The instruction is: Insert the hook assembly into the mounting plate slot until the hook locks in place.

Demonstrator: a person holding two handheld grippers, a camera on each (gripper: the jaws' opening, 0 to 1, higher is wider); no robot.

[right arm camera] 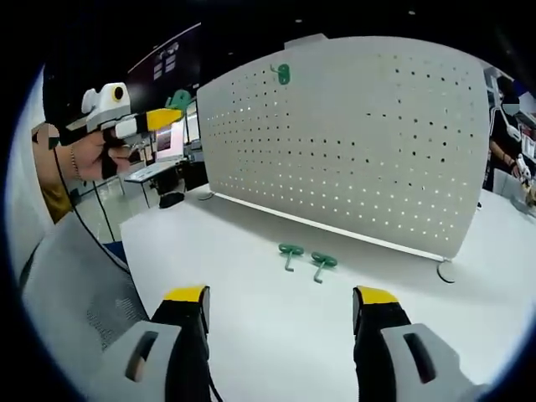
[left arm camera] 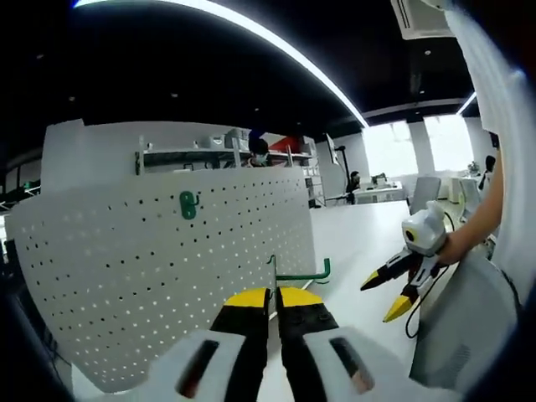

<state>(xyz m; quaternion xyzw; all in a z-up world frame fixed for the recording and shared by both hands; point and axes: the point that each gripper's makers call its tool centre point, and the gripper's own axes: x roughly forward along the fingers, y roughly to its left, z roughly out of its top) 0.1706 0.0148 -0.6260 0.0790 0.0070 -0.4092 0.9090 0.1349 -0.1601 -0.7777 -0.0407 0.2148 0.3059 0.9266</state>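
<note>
Left gripper (left arm camera: 274, 303), clamped on a green hook (left arm camera: 295, 275) before the pegboard (left arm camera: 159, 268), holds what we judge a light, stiff, slippery wire best pinched at its shank, while our right gripper (right arm camera: 280, 303) gapes above two hooks (right arm camera: 306, 259) on the counter (right arm camera: 251, 327).

The pegboard (right arm camera: 360, 134) is white, with a regular pattern of small round holes in rows. 1 green hook (right arm camera: 282, 74) is on it near its top. 2 more green hooks (right arm camera: 306, 258) lie on the white table (right arm camera: 251, 318). The left gripper (left arm camera: 273, 303) is white with black jaws and yellow tips, and it holds a green hook assembly (left arm camera: 301, 273). The right gripper (right arm camera: 280, 303) has the same white, black and yellow colours.
</note>
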